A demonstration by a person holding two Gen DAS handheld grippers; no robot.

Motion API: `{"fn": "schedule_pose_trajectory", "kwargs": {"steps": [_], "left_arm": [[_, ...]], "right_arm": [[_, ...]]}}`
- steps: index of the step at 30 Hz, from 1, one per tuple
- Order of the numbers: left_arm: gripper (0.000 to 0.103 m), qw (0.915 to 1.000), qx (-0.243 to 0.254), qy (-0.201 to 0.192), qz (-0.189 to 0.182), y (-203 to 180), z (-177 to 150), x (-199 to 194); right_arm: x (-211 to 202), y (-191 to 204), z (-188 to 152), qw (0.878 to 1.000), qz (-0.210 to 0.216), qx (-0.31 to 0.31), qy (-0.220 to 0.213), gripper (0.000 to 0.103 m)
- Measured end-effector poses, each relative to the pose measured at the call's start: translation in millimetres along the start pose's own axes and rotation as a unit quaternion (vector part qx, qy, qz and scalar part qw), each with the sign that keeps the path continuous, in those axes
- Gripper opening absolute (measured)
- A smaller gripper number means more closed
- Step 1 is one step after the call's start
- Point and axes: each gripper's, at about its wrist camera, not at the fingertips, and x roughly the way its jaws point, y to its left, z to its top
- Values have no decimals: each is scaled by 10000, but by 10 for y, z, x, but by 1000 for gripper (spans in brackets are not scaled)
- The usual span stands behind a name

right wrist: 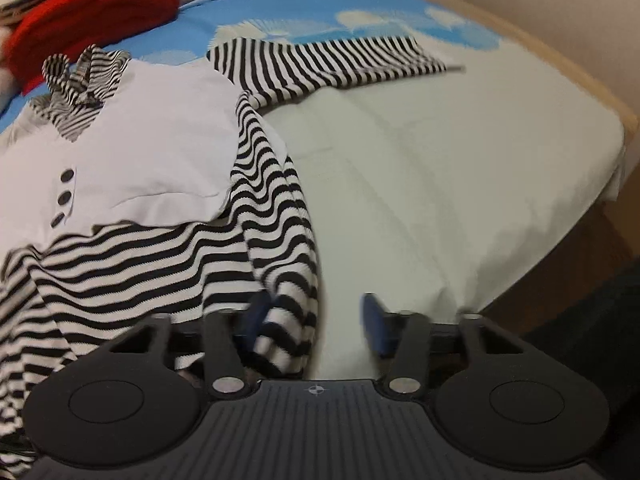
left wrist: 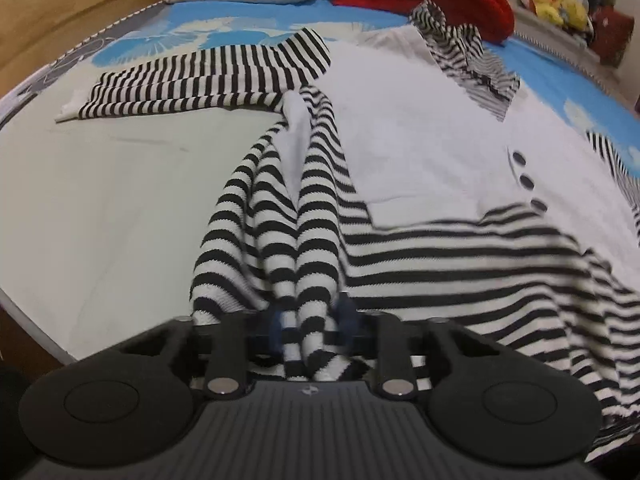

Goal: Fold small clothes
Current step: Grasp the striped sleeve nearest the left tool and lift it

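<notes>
Left wrist view: left gripper (left wrist: 308, 320) clamped narrow on a bunched corner of the striped top's (left wrist: 420, 152) hem, pinched so that edge can be lifted for folding. Right wrist view: right gripper (right wrist: 316, 316) half-closed around the opposite hem corner, one blue pad against the cloth, the other apart, so no firm hold yet. Garment spread front-up on the bed (left wrist: 100, 184), sleeves flung outward, collar toward a red cushion (right wrist: 92, 4), probably laid flat to allow folding.
</notes>
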Motion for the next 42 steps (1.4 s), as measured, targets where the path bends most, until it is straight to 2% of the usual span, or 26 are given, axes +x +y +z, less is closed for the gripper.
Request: {"fn": "schedule_pose_trajectory", "kwargs": {"steps": [1,2,5,6,7,9,12,14,16,18,20,21,24,25,27,28,29,32,35,37,39,42], "left_arm": [[19,10000,-13,-15,25,-3,-16,-12],[19,10000,-21,1,73,8,-17,-33],[20,9995,-114,177,217,0,-11,6],[24,9994,-148,210,250,10,-5,-1],[27,9993,-125,181,303,-13,2,-40],[27,9991,-16,-141,403,-56,38,-159],[31,9980,217,-538,252,-164,96,-310],[32,9983,269,-524,49,-202,99,-312],[32,9995,256,-194,61,-206,58,-186],[32,9991,215,304,226,-166,-21,-9],[34,9994,175,203,228,-157,-23,-37],[34,9993,244,144,239,-196,5,-77],[39,9993,296,-184,108,-259,66,-209],[44,9993,314,-177,101,-259,78,-207],[51,9995,295,114,75,-253,65,-119],[50,9992,257,303,74,-240,27,-57],[50,9991,249,323,134,-246,10,-48],[51,9989,421,-126,183,-332,76,-193],[65,9955,571,-759,12,-427,192,-416],[74,9919,608,-1117,-35,-493,238,-556],[74,9892,632,-1319,-99,-551,278,-677],[76,9847,636,-1598,-272,-582,410,-848]], "right_arm": [[-3,-9,8,10000,69,33,2,23],[-12,-3,14,9999,101,17,-30,14],[-61,25,25,9997,5,-145,-188,10],[-54,13,29,9998,-13,-131,-172,10],[-37,-5,31,9999,-2,-78,-117,10],[-28,-24,28,10000,28,-13,-18,10],[-120,-18,58,9996,59,35,-285,23],[-206,7,68,9984,126,-10,-547,35],[-238,32,59,9975,210,-99,-671,38],[-143,52,35,9988,213,-193,-399,38],[-16,28,-18,9997,-37,-224,-10,39],[6,-14,-37,9999,-81,-115,50,40],[-70,-51,1,9998,-6,75,-177,43],[-92,-23,6,9996,0,-42,-291,45],[-33,16,1,9997,-52,-172,-154,45],[21,4,-17,9998,-120,-179,-7,45],[36,-12,-29,9997,-166,-149,22,45],[-106,25,5,9991,-170,-178,-342,46],[-375,120,73,9930,9,-394,-1116,47],[-524,174,126,9874,272,-460,-1488,49],[-641,203,166,9831,471,-492,-1702,52],[-843,203,290,9772,801,-440,-1918,65]]}}
